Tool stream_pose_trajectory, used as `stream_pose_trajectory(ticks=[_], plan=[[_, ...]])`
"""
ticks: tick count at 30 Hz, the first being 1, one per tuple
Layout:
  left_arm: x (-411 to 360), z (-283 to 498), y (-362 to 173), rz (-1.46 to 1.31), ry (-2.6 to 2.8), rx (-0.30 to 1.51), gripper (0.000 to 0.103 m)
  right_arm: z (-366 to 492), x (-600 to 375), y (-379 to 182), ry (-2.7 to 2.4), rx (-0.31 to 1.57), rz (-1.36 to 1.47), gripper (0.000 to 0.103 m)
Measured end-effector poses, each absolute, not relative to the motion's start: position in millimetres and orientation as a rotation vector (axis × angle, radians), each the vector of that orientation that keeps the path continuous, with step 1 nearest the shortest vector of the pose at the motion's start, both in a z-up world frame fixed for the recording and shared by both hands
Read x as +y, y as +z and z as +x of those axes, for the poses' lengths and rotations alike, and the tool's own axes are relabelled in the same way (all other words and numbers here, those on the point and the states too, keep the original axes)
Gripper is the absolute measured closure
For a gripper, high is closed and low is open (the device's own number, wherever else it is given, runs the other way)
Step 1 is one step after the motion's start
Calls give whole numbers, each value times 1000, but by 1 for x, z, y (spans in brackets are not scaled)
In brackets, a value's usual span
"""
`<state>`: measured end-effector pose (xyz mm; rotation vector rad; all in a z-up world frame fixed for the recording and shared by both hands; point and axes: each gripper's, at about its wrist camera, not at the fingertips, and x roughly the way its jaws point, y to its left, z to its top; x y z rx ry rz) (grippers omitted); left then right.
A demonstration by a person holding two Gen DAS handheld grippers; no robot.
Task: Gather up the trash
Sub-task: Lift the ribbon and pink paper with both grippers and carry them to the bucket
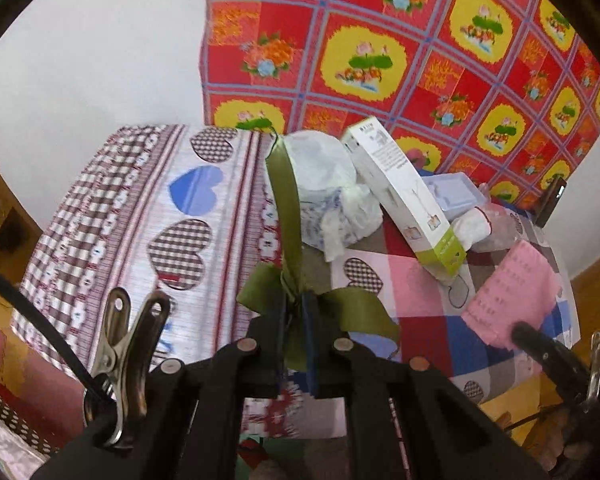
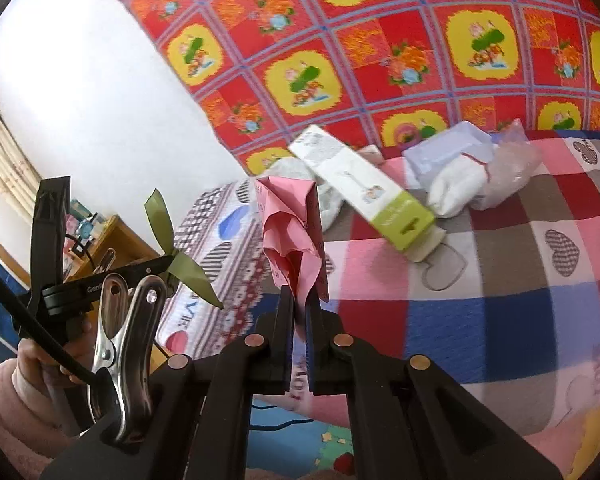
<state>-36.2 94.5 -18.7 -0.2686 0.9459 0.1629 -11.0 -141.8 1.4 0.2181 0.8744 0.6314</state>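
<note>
My left gripper (image 1: 296, 312) is shut on an olive green ribbon (image 1: 286, 200), which stands up above the fingers with loops spreading to both sides. My right gripper (image 2: 300, 300) is shut on a crumpled pink paper (image 2: 292, 232); the paper also shows at the right of the left wrist view (image 1: 512, 296). The left gripper with its ribbon (image 2: 180, 264) shows at the left of the right wrist view. Both are held above the bed's front edge. On the bed lie a white and green carton (image 1: 404, 196), a crumpled white bag (image 1: 328, 184) and a white wrapped bundle (image 2: 460, 184).
The bed has a checked blanket (image 2: 500, 280) with hearts. A red and yellow flowered quilt (image 1: 380, 40) hangs behind it against a white wall. A pale blue plastic tray (image 1: 452, 192) lies behind the carton. A wooden shelf (image 2: 112, 240) stands at the left.
</note>
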Motion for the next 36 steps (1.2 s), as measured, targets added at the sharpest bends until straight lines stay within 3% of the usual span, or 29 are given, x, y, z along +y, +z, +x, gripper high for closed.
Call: stream_pose_trajectory(ticks=[17, 36], plan=[[151, -66, 9, -201, 128, 891, 95, -30, -73, 4, 656, 849, 198, 97], [201, -29, 20, -299, 219, 882, 95, 41, -25, -5, 808, 874, 140, 97]])
